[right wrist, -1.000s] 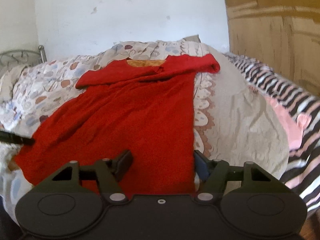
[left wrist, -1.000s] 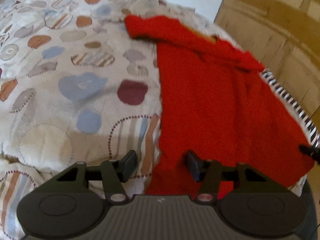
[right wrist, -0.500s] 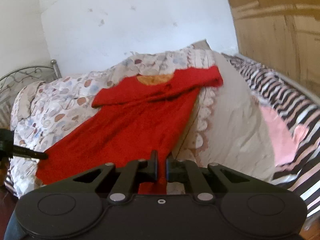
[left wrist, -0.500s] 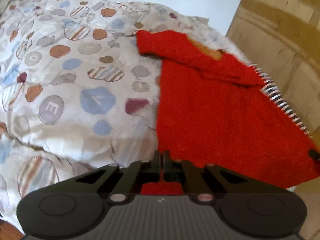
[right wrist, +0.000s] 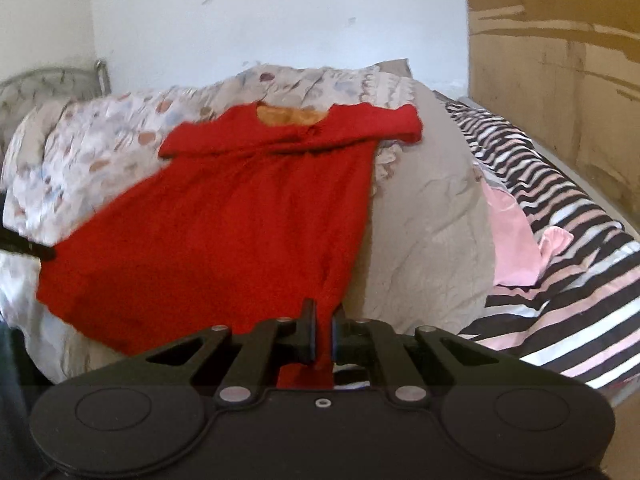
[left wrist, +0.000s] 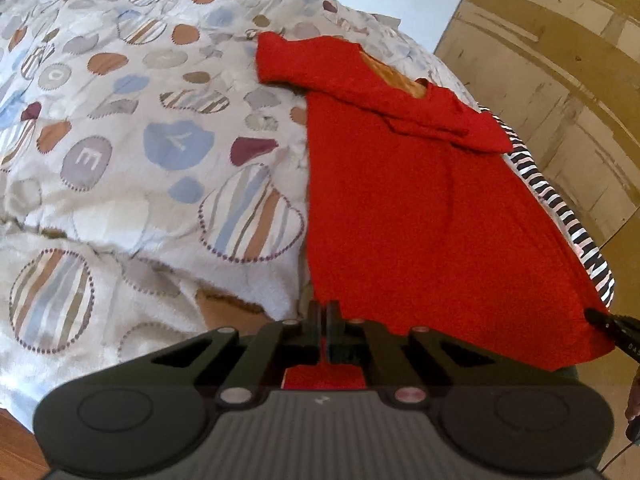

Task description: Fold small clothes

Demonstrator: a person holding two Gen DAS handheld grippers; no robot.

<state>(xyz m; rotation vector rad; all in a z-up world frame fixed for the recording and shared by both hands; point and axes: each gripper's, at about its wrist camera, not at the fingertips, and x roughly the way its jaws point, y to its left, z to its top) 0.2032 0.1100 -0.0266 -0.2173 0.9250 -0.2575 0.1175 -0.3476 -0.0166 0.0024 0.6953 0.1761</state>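
A small red dress (left wrist: 420,208) lies spread on the bed, neck end far from me, sleeves folded across the top. It also shows in the right wrist view (right wrist: 240,232). My left gripper (left wrist: 323,316) is shut on the dress's near left hem corner. My right gripper (right wrist: 322,320) is shut on the near right hem corner. The hem is lifted and pulled taut between them. The right gripper's tip (left wrist: 612,326) shows at the right edge of the left wrist view; the left gripper's tip (right wrist: 28,246) shows at the left edge of the right wrist view.
A patterned quilt (left wrist: 140,152) covers the bed. A black, white and pink striped blanket (right wrist: 560,240) and a pink cloth (right wrist: 516,240) lie right of the dress. A wooden wall (right wrist: 560,60) stands at right, a metal bed frame (right wrist: 52,80) at far left.
Both grippers went from open around the hem corners to shut on them. They have then lifted and drawn the hem back, stretching the dress.
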